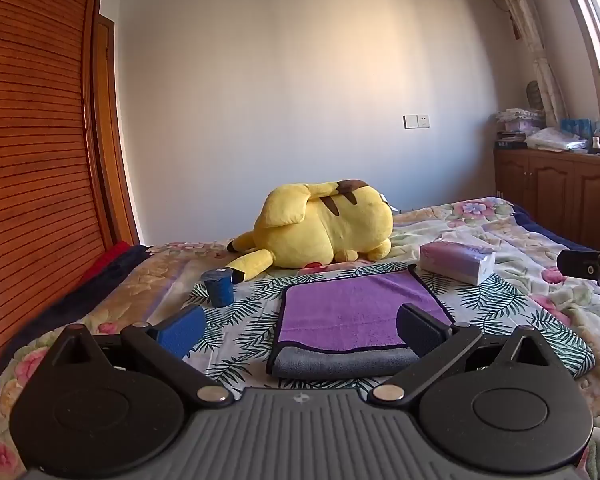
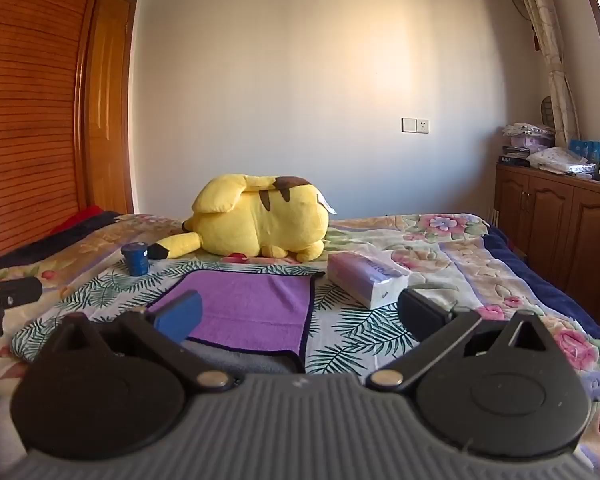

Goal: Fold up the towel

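Note:
A purple towel (image 1: 352, 308) with a dark border lies folded on the bed, its grey underside showing at the near edge. It also shows in the right wrist view (image 2: 252, 308). My left gripper (image 1: 300, 328) is open and empty, held just in front of the towel's near edge, jaws wide apart. My right gripper (image 2: 300, 316) is open and empty, in front of the towel's right near corner. Each gripper's body shows at the edge of the other's view.
A yellow plush toy (image 1: 324, 224) lies behind the towel. A blue cup (image 1: 219, 287) stands to the towel's left. A tissue pack (image 1: 458, 261) lies to its right. A leaf-print cloth (image 1: 244, 328) covers the floral bedspread. Wooden cabinets (image 2: 560, 216) stand at the right.

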{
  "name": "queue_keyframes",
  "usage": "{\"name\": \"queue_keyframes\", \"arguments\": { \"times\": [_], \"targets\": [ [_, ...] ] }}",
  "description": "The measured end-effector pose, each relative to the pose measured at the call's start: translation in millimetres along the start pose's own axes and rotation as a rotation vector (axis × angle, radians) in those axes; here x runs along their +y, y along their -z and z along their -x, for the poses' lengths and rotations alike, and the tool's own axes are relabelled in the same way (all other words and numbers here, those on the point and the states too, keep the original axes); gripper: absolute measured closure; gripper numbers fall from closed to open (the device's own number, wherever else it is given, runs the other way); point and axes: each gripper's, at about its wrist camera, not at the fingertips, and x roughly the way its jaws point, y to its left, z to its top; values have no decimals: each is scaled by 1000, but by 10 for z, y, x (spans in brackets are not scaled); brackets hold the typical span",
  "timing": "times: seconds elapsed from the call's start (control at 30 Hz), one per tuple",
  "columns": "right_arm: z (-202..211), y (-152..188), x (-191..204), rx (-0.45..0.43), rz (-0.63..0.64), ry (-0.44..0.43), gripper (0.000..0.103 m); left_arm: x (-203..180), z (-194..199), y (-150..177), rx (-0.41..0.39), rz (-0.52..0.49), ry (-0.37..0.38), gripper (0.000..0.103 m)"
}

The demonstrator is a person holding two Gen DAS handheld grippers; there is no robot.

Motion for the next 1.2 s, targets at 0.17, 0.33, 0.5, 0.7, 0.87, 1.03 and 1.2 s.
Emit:
{"name": "queue_keyframes", "arguments": {
  "times": [0.17,0.33,0.5,0.7,0.87,1.03,1.2],
  "targets": [
    [1,4,-8,-2,2,1,0,7,4,1,1,-1,0,0],
    [1,5,-19,-2,0,1,0,-1,-1,-1,3,-5,-1,0],
    [-9,6,-17,-1,-1,0,0,19,7,-12,3,1,4,0],
    [0,5,-21,-3,-2,0,0,19,7,-10,3,1,4,0],
    [2,9,-27,-3,-2,0,0,52,7,-1,3,-1,3,0],
    [3,12,-32,-3,-2,0,0,53,14,1,4,1,6,0],
    [-6,33,-8,-3,-3,0,0,21,18,27,7,-4,4,0]
  ]
}}
